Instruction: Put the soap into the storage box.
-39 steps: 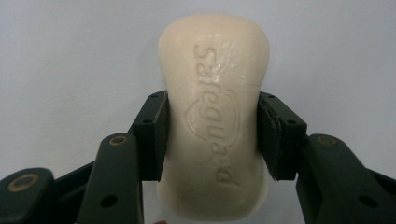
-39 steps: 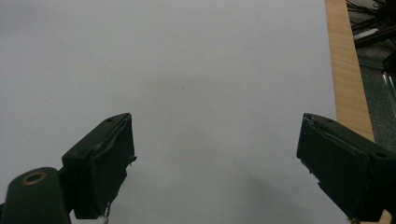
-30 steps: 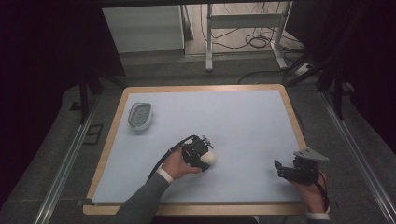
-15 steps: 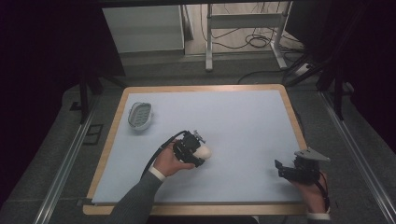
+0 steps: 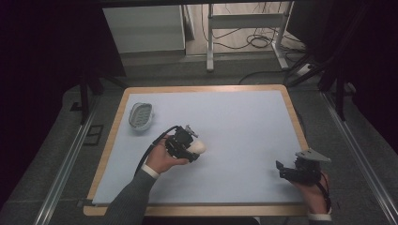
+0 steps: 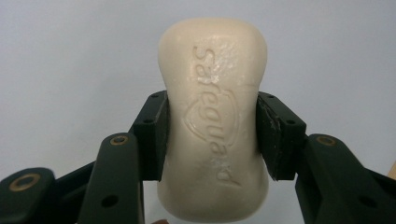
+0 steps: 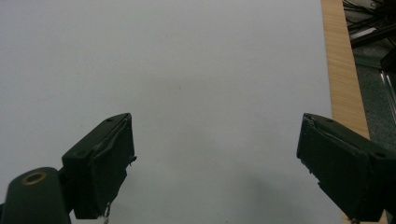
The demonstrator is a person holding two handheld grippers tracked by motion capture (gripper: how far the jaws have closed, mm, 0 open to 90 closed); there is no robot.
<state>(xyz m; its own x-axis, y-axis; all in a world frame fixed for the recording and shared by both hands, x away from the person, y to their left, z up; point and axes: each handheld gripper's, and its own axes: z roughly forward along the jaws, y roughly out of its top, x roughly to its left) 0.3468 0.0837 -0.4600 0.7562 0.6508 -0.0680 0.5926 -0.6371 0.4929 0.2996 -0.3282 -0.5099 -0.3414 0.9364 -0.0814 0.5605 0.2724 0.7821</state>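
A cream bar of soap (image 6: 214, 116) with an embossed brand mark is clamped across its middle by my left gripper (image 6: 211, 135), both black pads pressing its sides. From above, that left gripper (image 5: 193, 149) holds the soap (image 5: 198, 147) over the left-centre of the pale blue mat. A grey soap dish (image 5: 141, 116) sits near the mat's left edge, beyond and to the left of the held soap. My right gripper (image 5: 283, 169) rests low at the front right of the table, its jaws spread wide with nothing between them (image 7: 215, 172).
The pale blue mat (image 5: 244, 122) lies on a table with a wooden rim (image 7: 337, 60). Metal frame legs and cables stand on the floor behind the table. Dark rails run along both sides.
My left gripper has carried the soap back and to the left, toward the soap dish, and lifted it a little. The right gripper has stayed put.
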